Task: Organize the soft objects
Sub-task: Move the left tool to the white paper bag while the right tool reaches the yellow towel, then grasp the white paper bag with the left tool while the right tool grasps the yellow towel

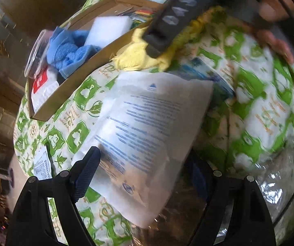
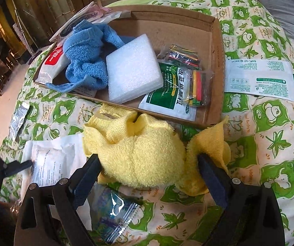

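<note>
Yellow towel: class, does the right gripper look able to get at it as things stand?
Probably yes. The right gripper is open, its fingers astride the yellow towel, which lies crumpled on the quilt outside the cardboard box. Nothing lies between.

White packet (image 1: 147,135) hides the left gripper's (image 1: 145,176) right finger.

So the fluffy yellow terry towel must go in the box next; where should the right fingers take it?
Grip the bunched central hump of the yellow terry towel, coming from the near side opposite the brown cardboard box. The open right gripper already straddles that mound, and its thick folds give more to pinch than the thin corner flap.
</note>
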A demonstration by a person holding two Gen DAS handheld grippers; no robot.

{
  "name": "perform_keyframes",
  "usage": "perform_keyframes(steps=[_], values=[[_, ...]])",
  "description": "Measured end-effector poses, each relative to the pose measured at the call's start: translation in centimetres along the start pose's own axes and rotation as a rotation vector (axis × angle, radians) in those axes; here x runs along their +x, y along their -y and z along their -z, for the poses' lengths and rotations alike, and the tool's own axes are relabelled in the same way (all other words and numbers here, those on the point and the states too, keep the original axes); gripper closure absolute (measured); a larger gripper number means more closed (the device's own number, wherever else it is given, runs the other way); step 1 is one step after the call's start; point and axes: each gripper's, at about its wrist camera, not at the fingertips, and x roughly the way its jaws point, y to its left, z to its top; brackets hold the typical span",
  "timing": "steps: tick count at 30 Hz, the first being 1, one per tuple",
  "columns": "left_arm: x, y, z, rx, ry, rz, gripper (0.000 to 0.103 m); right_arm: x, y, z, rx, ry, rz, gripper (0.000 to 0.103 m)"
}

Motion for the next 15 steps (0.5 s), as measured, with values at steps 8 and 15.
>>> perform_keyframes(steps=[8, 15], values=[[-1.2, -2.7, -0.7, -0.129, 0.044, 0.080, 0.065, -0.3, 0.1, 0.1, 0.011, 0.011, 0.000, 0.011], [-2.6, -5.1, -1.0, -0.214, 0.088, 0.130, 0.074, -0.8, 0.5, 0.2, 0.032, 0.026, -0.003, 0.022]])
